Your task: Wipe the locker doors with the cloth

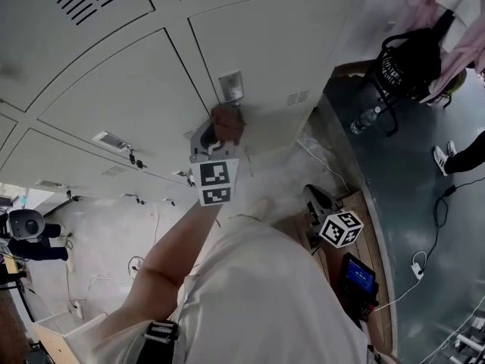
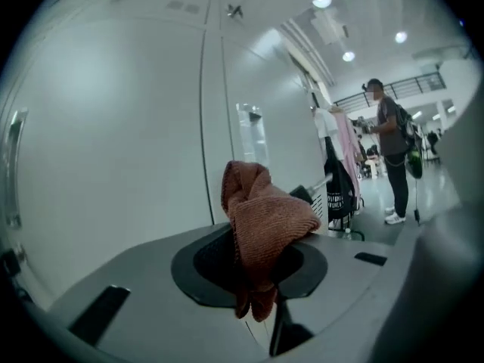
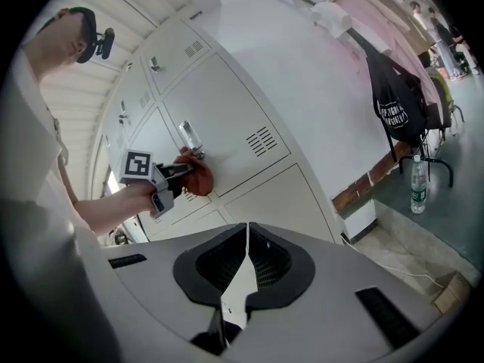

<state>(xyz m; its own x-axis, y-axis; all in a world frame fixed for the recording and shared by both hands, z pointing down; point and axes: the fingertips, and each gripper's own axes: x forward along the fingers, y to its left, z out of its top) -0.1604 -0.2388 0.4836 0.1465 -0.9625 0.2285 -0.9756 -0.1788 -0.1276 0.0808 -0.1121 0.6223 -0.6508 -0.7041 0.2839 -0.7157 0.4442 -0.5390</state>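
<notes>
A reddish-brown cloth (image 1: 226,123) is bunched in my left gripper (image 1: 216,136), which is shut on it and holds it against a pale grey locker door (image 1: 136,97), just below a metal handle (image 1: 231,86). In the left gripper view the cloth (image 2: 265,218) sticks up out of the jaws, with the door (image 2: 106,134) right behind it. My right gripper (image 1: 313,197) hangs low beside my body, away from the lockers. Its jaws (image 3: 246,242) are shut with nothing between them. The right gripper view shows the left gripper (image 3: 178,174) and the cloth (image 3: 199,178) at the handle (image 3: 189,136).
Several locker doors with vents and small locks fill the wall. A black bag (image 1: 409,61) and pink clothes hang on a rack to the right, with a water bottle (image 1: 364,120) on the floor by it. A person (image 2: 391,153) stands farther off. Cables lie on the floor.
</notes>
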